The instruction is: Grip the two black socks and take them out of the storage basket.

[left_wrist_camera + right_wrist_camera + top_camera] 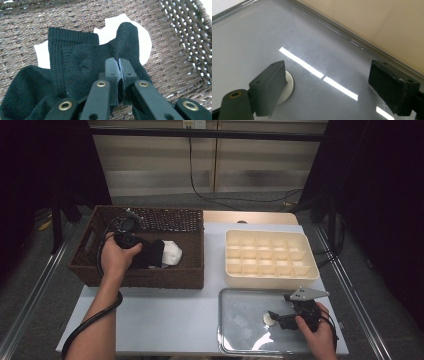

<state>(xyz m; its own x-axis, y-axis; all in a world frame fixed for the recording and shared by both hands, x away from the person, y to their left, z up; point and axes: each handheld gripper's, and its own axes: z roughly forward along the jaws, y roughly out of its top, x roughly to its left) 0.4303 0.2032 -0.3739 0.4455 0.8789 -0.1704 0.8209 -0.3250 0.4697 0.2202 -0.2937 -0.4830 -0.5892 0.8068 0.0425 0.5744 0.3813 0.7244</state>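
The left gripper (118,65) is down inside the basket (90,270) at the table's (165,320) left, its jaws clamped on a pinched fold of the black sock (75,65); taking a ridge of cloth rather than the flat of it looks like the way to get a firm hold for lifting. The sock lies on the basket floor over something white (143,42), which peeps out behind it; what that is I cannot tell. The right gripper (274,316) rests low over the steel tray (235,345) at the near right, jaws wide apart, holding nothing; a small white disc (287,87) lies on the tray just beside one jaw, partly hidden by it. Beyond the tray stands the cream divided box (315,270), its cells empty; my guess is that it waits for sorted items, while the right hand (320,335) parks out of the way.
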